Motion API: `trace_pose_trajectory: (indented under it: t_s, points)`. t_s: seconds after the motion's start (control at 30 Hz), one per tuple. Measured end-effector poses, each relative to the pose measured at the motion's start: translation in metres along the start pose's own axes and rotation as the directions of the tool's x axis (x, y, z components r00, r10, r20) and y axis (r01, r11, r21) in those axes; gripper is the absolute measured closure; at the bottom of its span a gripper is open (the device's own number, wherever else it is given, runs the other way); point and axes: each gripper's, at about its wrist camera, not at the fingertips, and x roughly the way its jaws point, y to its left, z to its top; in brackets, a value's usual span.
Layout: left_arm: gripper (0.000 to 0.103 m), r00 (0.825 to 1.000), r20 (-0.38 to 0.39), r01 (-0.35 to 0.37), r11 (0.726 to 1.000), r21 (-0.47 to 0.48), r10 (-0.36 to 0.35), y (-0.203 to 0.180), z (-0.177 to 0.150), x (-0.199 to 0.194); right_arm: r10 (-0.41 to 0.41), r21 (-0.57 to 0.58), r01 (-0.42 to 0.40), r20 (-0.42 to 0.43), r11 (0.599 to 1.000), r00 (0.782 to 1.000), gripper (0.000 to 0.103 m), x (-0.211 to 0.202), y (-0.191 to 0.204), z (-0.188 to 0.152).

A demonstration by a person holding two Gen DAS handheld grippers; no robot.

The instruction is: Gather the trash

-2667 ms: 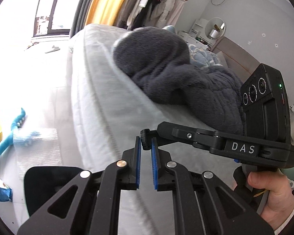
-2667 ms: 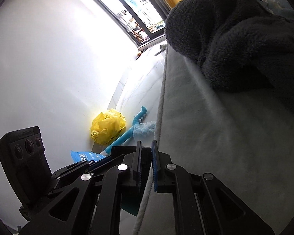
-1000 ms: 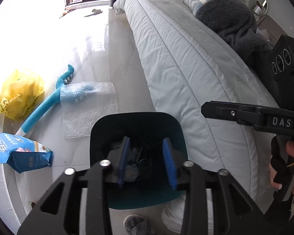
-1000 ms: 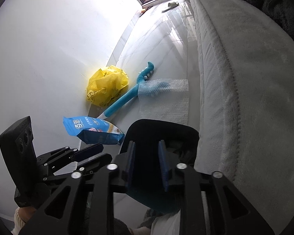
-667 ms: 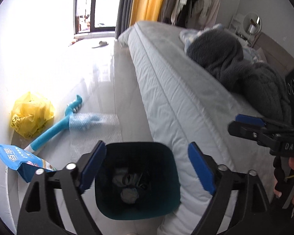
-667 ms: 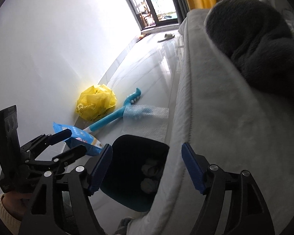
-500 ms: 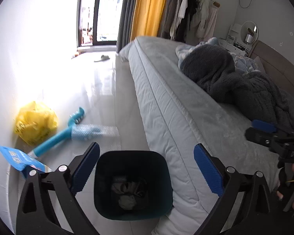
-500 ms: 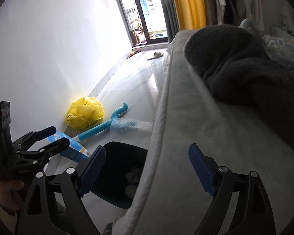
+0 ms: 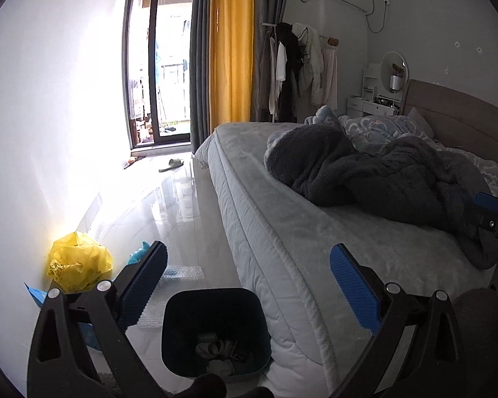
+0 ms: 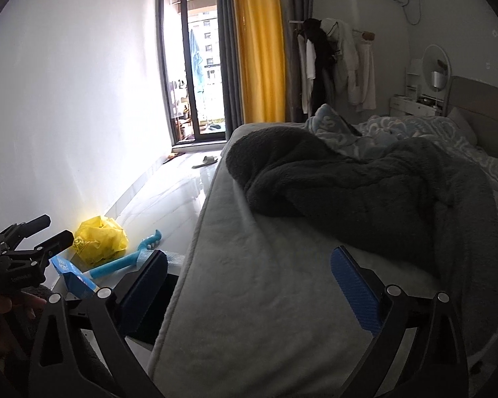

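Observation:
A dark teal bin (image 9: 212,301) stands on the floor against the bed, with crumpled trash (image 9: 219,351) at its bottom. My left gripper (image 9: 247,248) hangs open above it, nothing between its blue pads. Against the wall lie a yellow plastic bag (image 9: 78,265), a blue snack packet (image 10: 73,275), a teal foam stick (image 10: 123,263) and a bubble-wrap sheet (image 9: 182,272). My right gripper (image 10: 249,255) is over the bed edge, its jaws opening and empty. In that view the bin (image 10: 156,308) is mostly hidden behind the left finger.
The grey bed (image 9: 282,225) fills the right, with a dark fleece blanket (image 9: 381,179) heaped on it. A slipper (image 9: 171,165) lies by the balcony door. Bare glossy floor runs between wall and bed. Clothes hang on a rack (image 9: 295,69) at the back.
Both grippers have risen away from the bin and tilted up toward the room. Their jaws went from narrow to wide open; trash now lies in the bin.

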Motion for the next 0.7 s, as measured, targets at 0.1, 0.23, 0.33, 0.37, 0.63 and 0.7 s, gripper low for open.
trace_pose_trajectory:
  t_s: [0.1, 0.23, 0.33, 0.37, 0.63, 0.7]
  points:
    - [0.003, 0.998, 0.045, -0.040, 0.999, 0.025, 0.039, -0.009, -0.002, -0.010, -0.028, 0.012, 0.028, 0.021, 1.000, 0.999, 0.003, -0.016, -0.013, -0.008]
    - [0.003, 0.999, 0.046, -0.006, 0.999, 0.043, 0.004, -0.019, -0.011, -0.011, -0.058, 0.044, 0.056, 0.051, 0.997, 0.997, 0.003, -0.031, -0.037, -0.018]
    - [0.003, 0.999, 0.037, -0.025, 0.998, 0.052, 0.023, -0.023, -0.019, -0.006, -0.072, 0.066, 0.068, 0.070, 0.995, 0.995, 0.003, -0.037, -0.048, -0.024]
    - [0.003, 0.999, 0.030, -0.022, 0.998, 0.052, 0.021, -0.023, -0.021, -0.005, -0.073, 0.075, 0.067, 0.077, 0.995, 0.994, 0.003, -0.036, -0.052, -0.027]
    - [0.003, 0.999, 0.033, -0.034, 0.999, 0.042, 0.032, -0.019, -0.031, -0.003, -0.031, 0.136, 0.023, 0.059, 0.990, 0.998, 0.003, -0.023, -0.063, -0.041]
    - [0.003, 0.999, 0.028, -0.032, 0.999, 0.029, 0.031, -0.016, -0.032, -0.002, -0.031, 0.120, 0.025, 0.053, 0.993, 0.998, 0.003, -0.023, -0.060, -0.042]
